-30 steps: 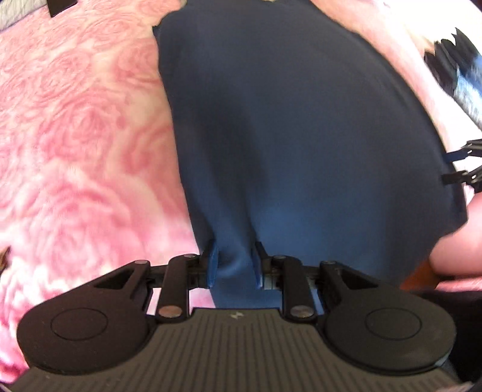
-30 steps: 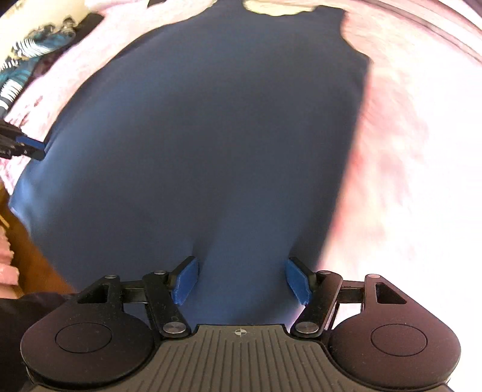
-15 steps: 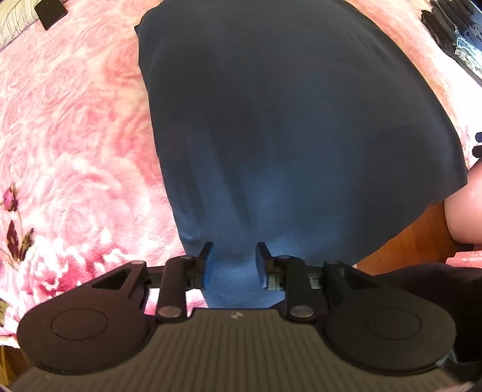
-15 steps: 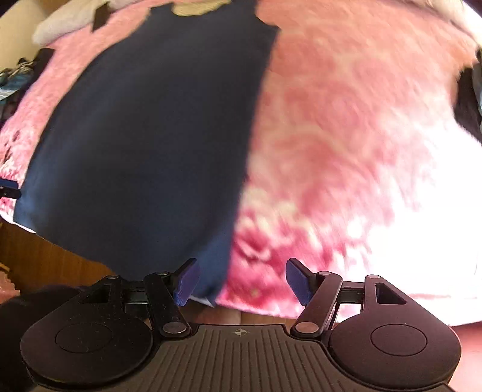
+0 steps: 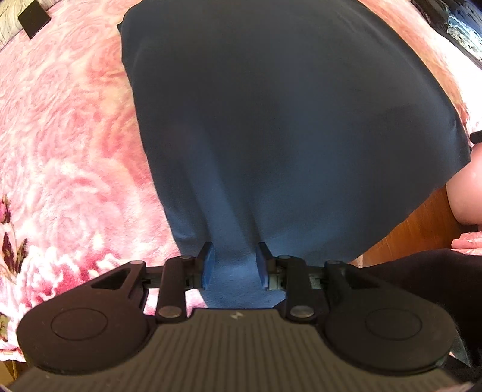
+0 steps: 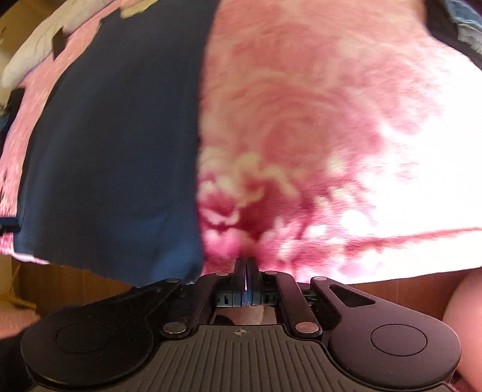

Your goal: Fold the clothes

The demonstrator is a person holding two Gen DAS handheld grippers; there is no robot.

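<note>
Two tongs: left tongs (image 5: 232,265) part-open round cloth (image 5: 286,120), right tongs (image 6: 247,268) closed.

From my left camera the garment (image 5: 286,126) lies spread on the blanket (image 5: 66,144), stretching away ahead, its near hem hanging over the bed's edge. My left gripper (image 5: 233,265) sits at that hem, cloth running between its fingers. Blanket lies to the garment's left, and a flat card (image 5: 33,17) rests on it at the far left. From my right camera the garment (image 6: 114,144) lies to the left, blanket (image 6: 316,120) ahead; my right gripper (image 6: 247,271) sits just beside the garment's right edge, over blanket.
</note>
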